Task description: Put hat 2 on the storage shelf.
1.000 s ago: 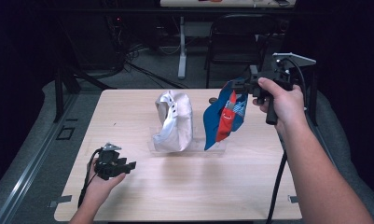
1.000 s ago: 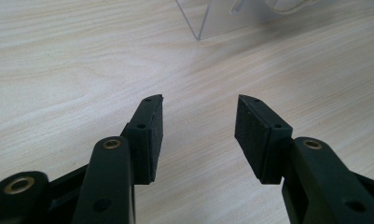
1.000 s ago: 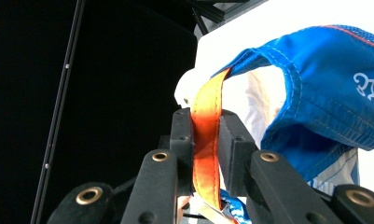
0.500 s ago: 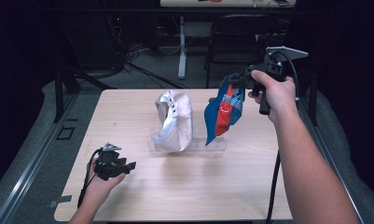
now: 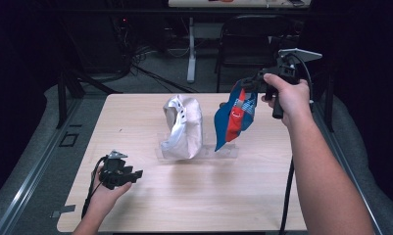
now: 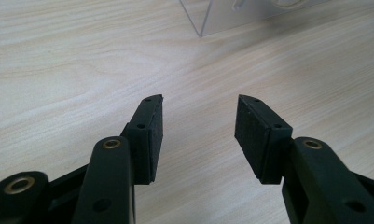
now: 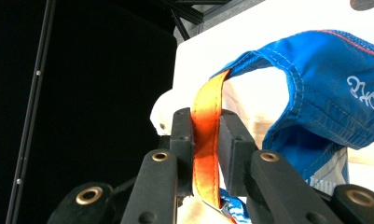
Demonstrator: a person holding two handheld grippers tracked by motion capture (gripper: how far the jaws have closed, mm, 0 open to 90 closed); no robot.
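Jaws of our right gripper (image 7: 205, 140) pinch the blue cap's (image 5: 233, 117) orange strap (image 7: 206, 140) (right of centre); the left gripper (image 6: 198, 135) gapes empty. We lift slowly, clearing the clear stand (image 5: 223, 151).

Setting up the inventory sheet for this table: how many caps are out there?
2. A white cap stands on the clear stand at mid-table. A blue cap, at its right, hangs by its orange strap, pinched in the right gripper.
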